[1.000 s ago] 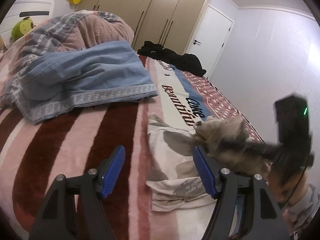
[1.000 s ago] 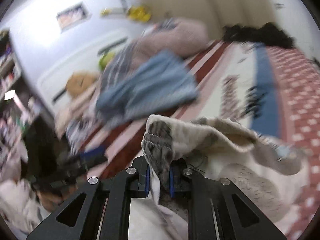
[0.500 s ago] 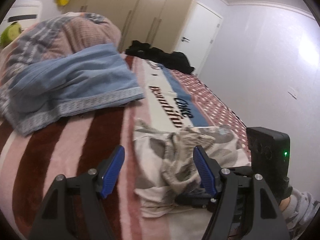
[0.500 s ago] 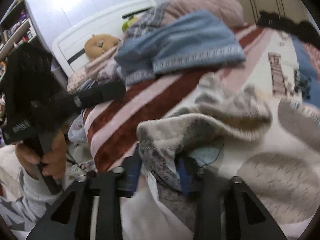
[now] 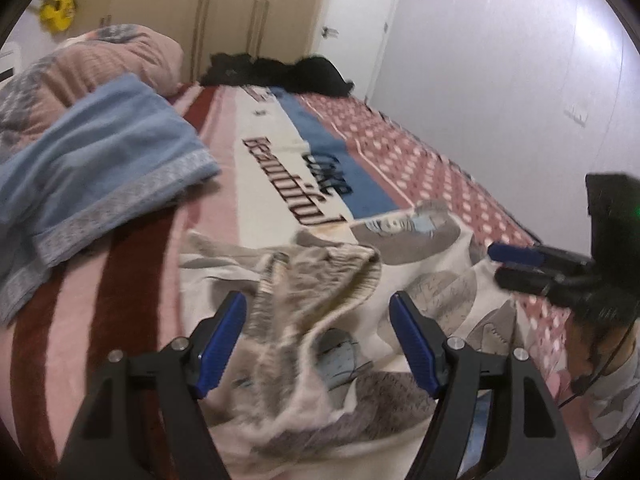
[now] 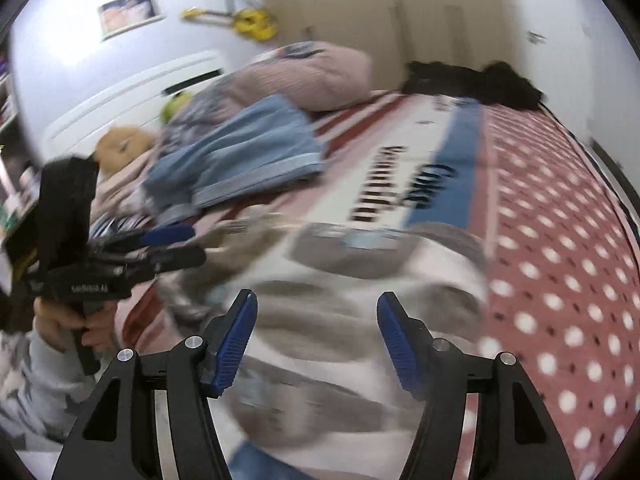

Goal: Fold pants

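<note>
Bedroom walls and a tall wardrobe (image 5: 224,28) stand behind a bed (image 5: 404,152) covered by a striped and dotted blanket with lettering. On its near part lie the pants (image 5: 328,304), cream with grey patches, rumpled and partly spread flat, with a bunched fold near the middle. The left gripper (image 5: 318,344) hovers over that fold with its blue fingers (image 5: 222,344) spread apart, nothing pressed between them. The right gripper (image 6: 316,340) is over the right part of the pants; its fingers (image 6: 234,340) have just been opening and now stand released, the cloth lying below them, not pinched. A blue towel (image 5: 100,164) is heaped at the far left beside a pink quilt (image 5: 120,56). Dark clothes (image 5: 280,72) lie at the far end. A yellow toy guitar (image 6: 248,20) hangs on the wall.
</note>
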The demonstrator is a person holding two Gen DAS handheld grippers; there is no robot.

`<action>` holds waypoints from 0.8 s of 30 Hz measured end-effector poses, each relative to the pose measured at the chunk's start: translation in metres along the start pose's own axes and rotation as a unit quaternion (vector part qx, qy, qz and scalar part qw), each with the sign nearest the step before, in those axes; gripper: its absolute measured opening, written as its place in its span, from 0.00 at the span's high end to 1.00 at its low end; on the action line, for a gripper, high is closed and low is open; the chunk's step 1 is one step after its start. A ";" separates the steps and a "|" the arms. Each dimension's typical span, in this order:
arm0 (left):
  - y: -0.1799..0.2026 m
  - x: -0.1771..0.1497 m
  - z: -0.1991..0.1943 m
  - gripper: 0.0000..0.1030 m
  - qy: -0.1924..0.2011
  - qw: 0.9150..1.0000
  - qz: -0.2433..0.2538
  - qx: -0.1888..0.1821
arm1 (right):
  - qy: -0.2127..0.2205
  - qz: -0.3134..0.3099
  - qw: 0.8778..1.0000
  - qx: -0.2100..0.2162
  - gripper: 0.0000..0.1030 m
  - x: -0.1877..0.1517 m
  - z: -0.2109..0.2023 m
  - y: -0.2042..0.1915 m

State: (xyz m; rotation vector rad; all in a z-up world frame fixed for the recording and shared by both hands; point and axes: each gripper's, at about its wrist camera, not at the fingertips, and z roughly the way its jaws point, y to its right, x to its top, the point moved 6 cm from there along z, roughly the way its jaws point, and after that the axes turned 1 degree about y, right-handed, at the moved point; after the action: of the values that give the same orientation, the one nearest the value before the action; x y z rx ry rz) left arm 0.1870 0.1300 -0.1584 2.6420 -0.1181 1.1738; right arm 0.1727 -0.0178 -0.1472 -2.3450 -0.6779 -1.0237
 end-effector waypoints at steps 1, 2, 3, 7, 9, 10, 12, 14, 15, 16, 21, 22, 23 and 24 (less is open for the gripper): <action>0.001 0.000 0.007 0.42 -0.009 1.000 0.001 0.013 | 0.001 0.016 1.000 0.002 0.43 0.000 -0.001 0.007; 0.001 0.000 0.013 0.50 -0.017 1.000 -0.001 0.022 | 0.002 0.036 0.999 0.006 0.43 -0.001 -0.003 0.016; 0.000 0.000 0.016 0.65 -0.021 0.999 -0.004 0.026 | 0.002 0.046 0.999 0.007 0.43 -0.001 -0.006 0.020; -0.020 0.006 0.013 0.94 -0.007 0.998 -0.044 0.049 | 0.013 0.063 0.998 -0.005 0.43 0.002 -0.017 0.040; -0.039 0.007 0.006 0.94 0.007 0.995 -0.078 0.060 | 0.015 0.069 0.998 -0.007 0.43 0.005 -0.016 0.044; -0.050 0.006 0.002 0.94 0.010 0.993 -0.093 0.068 | 0.015 0.075 0.997 -0.006 0.43 0.004 -0.016 0.047; -0.064 0.002 -0.001 0.94 0.011 0.991 -0.112 0.076 | 0.012 0.083 0.996 -0.005 0.43 0.003 -0.015 0.051; -0.077 -0.005 -0.002 0.94 0.009 0.988 -0.131 0.076 | 0.006 0.095 0.995 -0.001 0.43 0.000 -0.012 0.055; -0.080 -0.007 -0.001 0.94 0.008 0.988 -0.133 0.079 | 0.003 0.099 0.995 -0.001 0.43 -0.001 -0.010 0.056; -0.084 -0.010 0.002 0.94 0.006 0.987 -0.133 0.084 | -0.001 0.102 0.995 -0.003 0.43 -0.002 -0.008 0.058; -0.099 -0.022 0.014 0.87 -0.009 0.984 -0.159 0.084 | -0.027 0.112 0.993 -0.012 0.43 -0.011 0.003 0.063; -0.103 -0.022 0.014 0.77 -0.009 0.982 -0.166 0.089 | -0.033 0.116 0.993 -0.007 0.43 -0.014 0.006 0.063; -0.106 -0.022 0.013 0.71 -0.008 0.981 -0.169 0.095 | -0.040 0.122 0.992 -0.001 0.43 -0.017 0.009 0.064; -0.109 -0.021 0.011 0.65 -0.005 0.981 -0.170 0.097 | -0.044 0.124 0.991 0.001 0.42 -0.019 0.010 0.063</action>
State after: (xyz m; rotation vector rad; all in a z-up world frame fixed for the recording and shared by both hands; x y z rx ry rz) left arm 0.1994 0.2318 -0.2020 2.6845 0.4519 1.1028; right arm 0.2055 -0.0640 -0.1823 -2.4103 -0.4039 -0.8126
